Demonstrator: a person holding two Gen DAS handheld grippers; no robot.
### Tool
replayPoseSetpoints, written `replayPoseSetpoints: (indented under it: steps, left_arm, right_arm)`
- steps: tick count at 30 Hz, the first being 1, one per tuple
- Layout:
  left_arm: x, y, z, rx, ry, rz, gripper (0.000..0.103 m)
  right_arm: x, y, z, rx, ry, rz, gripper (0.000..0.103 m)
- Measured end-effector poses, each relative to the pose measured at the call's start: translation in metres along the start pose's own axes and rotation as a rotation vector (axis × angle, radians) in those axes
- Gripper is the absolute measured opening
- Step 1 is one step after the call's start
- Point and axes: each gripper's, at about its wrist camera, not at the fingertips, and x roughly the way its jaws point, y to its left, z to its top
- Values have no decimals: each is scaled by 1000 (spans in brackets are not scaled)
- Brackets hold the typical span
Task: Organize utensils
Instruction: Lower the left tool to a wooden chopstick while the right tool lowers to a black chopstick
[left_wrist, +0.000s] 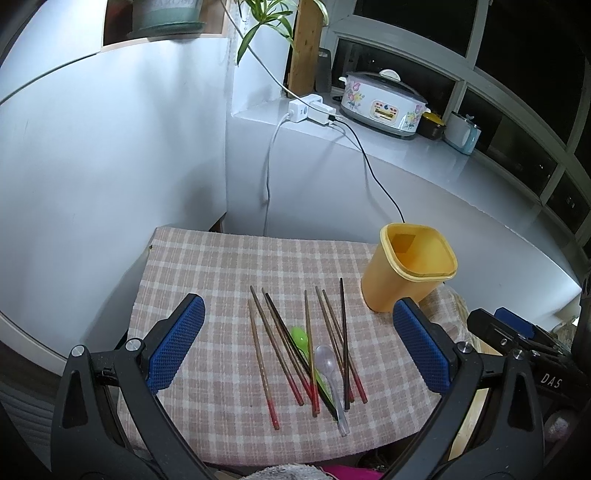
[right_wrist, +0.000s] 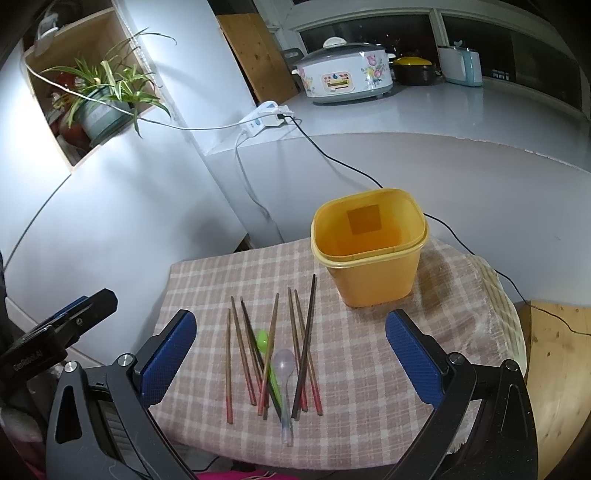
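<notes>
Opening step, by the look of it; nothing gripped, nothing yet in the yellow container (right_wrist: 369, 254). Left gripper (left_wrist: 299, 343) spread wide and empty; right gripper (right_wrist: 291, 358) likewise. Between and just ahead of both finger pairs: chopsticks (right_wrist: 306, 339), seemingly eight, overlapping so count uncertain; one green spoon (right_wrist: 263, 341); one clear spoon (right_wrist: 284, 373). Beyond the right finger: one container, upright, empty. Next, probably: closing on a single stick without dragging neighbours.

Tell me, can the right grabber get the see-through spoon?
Probably yes. The right gripper is open and empty, and the clear spoon lies on top of the chopsticks with nothing covering it.
</notes>
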Motion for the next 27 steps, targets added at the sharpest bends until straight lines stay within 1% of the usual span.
replayPoseSetpoints:
  steps: [4,8,13,15,17,19,22,24,25,27]
  left_arm:
    - [2,6,-1,-15,11,0,103]
    - [5,13,-2,-27,24,5,103]
    - [12,27,-6,-53,41,30,103]
    - [16,35,-7,-73,45,45,103]
    - [20,44,-9,-91,49,61,103]
    - [27,53,-11,-104,62,72,103]
    - [38,65,-15,-119,90,77,95]
    - [48,71,-18,-130,119,71,87]
    - [54,75,-20,-138,139,62,80]
    - [64,81,-25,-162,177,43,73]
  right_arm:
    - [4,1,0,-3,8,5,101]
    - [11,1,-1,-6,22,7,99]
    - [23,-3,-3,-15,35,11,96]
    - [29,-4,-4,-24,46,5,94]
    - [36,-5,-5,-34,65,4,87]
    - [44,-9,-6,-38,86,8,83]
    - [59,-16,-8,-38,127,20,74]
    - [70,-22,-9,-29,157,29,70]
    - [75,-25,-10,-24,169,33,68]
    - [88,-29,-12,-12,204,35,60]
